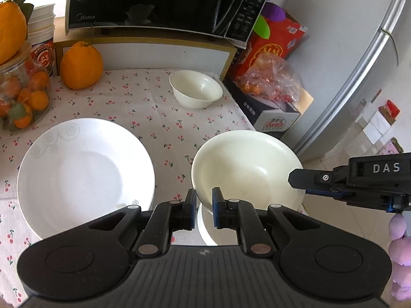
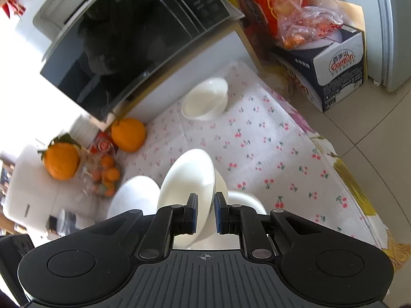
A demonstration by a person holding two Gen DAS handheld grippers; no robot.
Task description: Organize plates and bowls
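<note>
Both my claws clamp rim of large cream ceramic bowl [image 1: 246, 169]: left gripper [image 1: 204, 205], right gripper [image 2: 205, 210]. Mid-carry. Next, probably: nest with small white bowl [image 1: 195, 88].

Glossy glazed-looking cream bowl [image 1: 246, 164] and white plate [image 1: 84, 172] sit on a matt woven cherry-print cloth [image 1: 159, 118], shiny black glass-fronted microwave [image 1: 164, 2] at 12 o'clock, grippers look matt black plastic.

Left wrist view angled down, close over the cherry-print tablecloth [image 1: 159, 118]; right wrist view rolled, equally close. Shared by both: small cream ceramic bowl [image 1: 195, 88] [image 2: 205, 98], black glass-fronted microwave [image 1: 154, 2] [image 2: 123, 41].
</note>
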